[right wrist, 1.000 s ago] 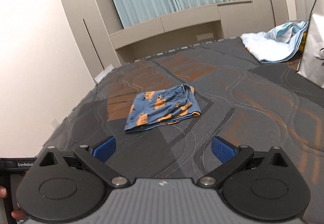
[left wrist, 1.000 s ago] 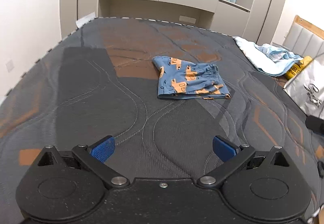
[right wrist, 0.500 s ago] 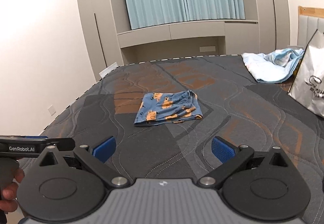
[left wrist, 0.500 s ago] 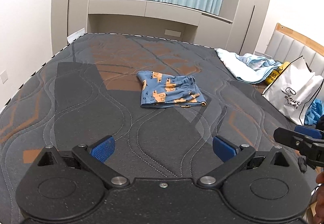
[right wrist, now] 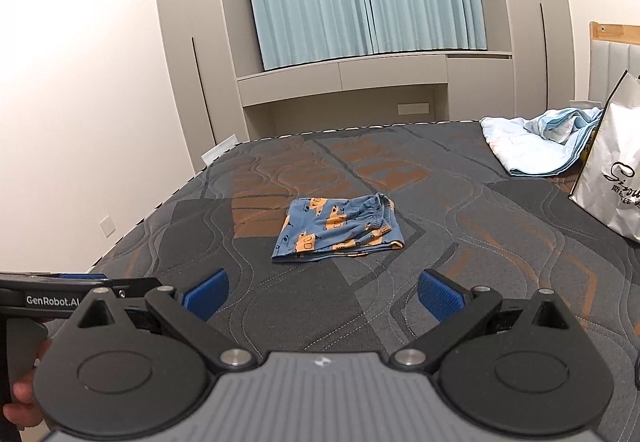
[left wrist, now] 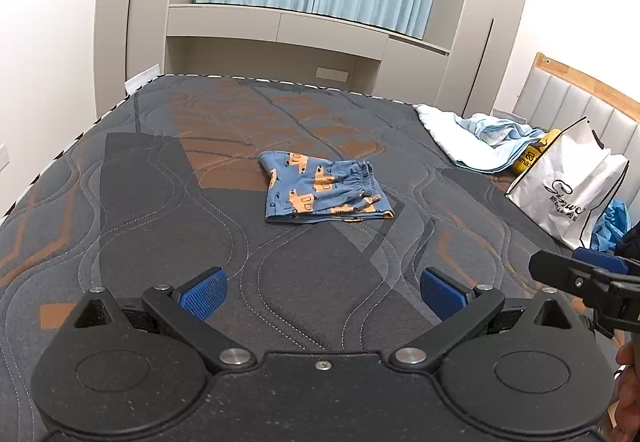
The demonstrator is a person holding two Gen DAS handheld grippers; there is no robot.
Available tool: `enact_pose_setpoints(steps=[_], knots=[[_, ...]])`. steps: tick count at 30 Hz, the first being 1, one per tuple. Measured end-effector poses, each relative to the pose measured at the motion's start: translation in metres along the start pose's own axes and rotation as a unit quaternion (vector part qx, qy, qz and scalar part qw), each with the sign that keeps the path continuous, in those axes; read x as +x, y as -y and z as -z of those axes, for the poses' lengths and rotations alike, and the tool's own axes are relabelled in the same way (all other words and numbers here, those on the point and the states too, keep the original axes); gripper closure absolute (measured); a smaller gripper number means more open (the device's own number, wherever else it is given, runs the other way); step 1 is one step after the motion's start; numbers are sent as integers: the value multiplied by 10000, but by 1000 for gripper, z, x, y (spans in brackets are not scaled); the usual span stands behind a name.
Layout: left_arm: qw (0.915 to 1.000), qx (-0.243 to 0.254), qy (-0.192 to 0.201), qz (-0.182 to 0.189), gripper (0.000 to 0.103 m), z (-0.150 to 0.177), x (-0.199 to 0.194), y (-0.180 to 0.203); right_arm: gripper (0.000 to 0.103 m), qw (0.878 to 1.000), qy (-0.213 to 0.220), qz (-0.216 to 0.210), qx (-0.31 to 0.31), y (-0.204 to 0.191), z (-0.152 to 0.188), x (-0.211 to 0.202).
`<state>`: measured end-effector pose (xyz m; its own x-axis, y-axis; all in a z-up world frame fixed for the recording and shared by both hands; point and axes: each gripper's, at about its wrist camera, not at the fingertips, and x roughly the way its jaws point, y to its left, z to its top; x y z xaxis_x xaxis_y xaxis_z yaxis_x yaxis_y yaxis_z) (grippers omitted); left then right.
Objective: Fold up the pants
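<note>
With the pants (left wrist: 325, 188) lying as a compact folded bundle mid-mattress (left wrist: 160, 202), well beyond both wide-open, empty hand-held grippers (left wrist: 322, 288) (right wrist: 320, 292), I judge only checking the fold's edges remains.

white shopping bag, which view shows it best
The left wrist view: the white shopping bag shows nearly whole, standing at the mattress's right side with its handle and printed logo. The right wrist view cuts it off at the frame's right edge.
</note>
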<state>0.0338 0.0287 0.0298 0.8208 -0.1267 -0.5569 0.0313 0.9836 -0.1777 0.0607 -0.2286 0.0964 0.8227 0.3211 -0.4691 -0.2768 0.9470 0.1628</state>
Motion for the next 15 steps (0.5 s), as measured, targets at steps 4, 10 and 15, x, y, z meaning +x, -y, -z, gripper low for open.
enact_pose_setpoints(steps=[4,10,15], knots=[[10000,0,28,18,1,-1,-2,1,0,10000,13,-4,-9,1,0,0],[10000,-33,49,55,1,0,-4,0,0,10000,30,-1,-5,1,0,-2],[10000,-30,52,75,1,0,-5,-2,0,10000,41,-22,-6,1,0,-3]])
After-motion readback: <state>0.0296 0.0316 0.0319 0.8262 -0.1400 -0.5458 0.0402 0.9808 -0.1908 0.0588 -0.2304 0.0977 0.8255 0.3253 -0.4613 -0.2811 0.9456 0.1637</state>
